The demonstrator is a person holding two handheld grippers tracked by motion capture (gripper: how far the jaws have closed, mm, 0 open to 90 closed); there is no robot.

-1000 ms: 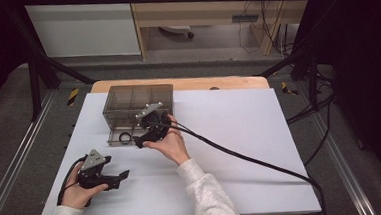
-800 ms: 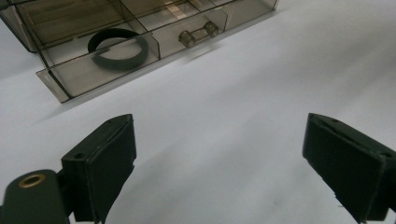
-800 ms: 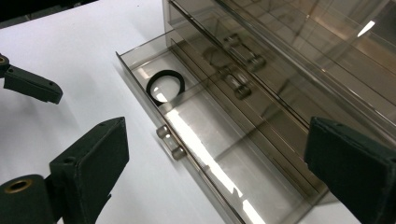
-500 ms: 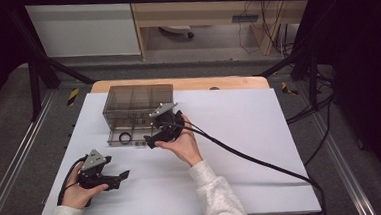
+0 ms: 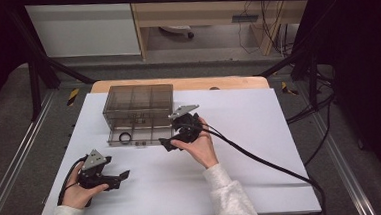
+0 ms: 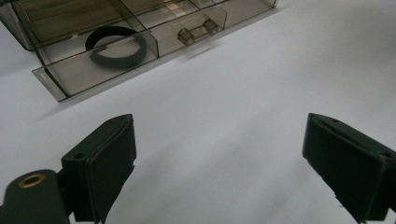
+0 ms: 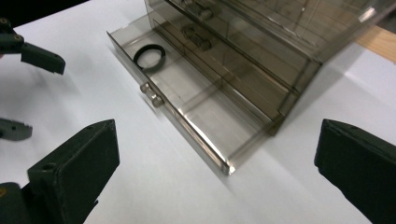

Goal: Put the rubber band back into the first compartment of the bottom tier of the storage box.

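Drawer (image 7: 187, 116) pulled out, black ring (image 7: 149, 56) inside. Right tongs (image 7: 215, 177) just opened, empty, near drawer front. Left tongs (image 6: 219, 168) apart, idle. Closing drawer likely left.

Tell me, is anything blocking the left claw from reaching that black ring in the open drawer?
The drawer's clear front wall stands between the left claw and the black ring. Only bare white table lies before it, and the drawer is open on top.
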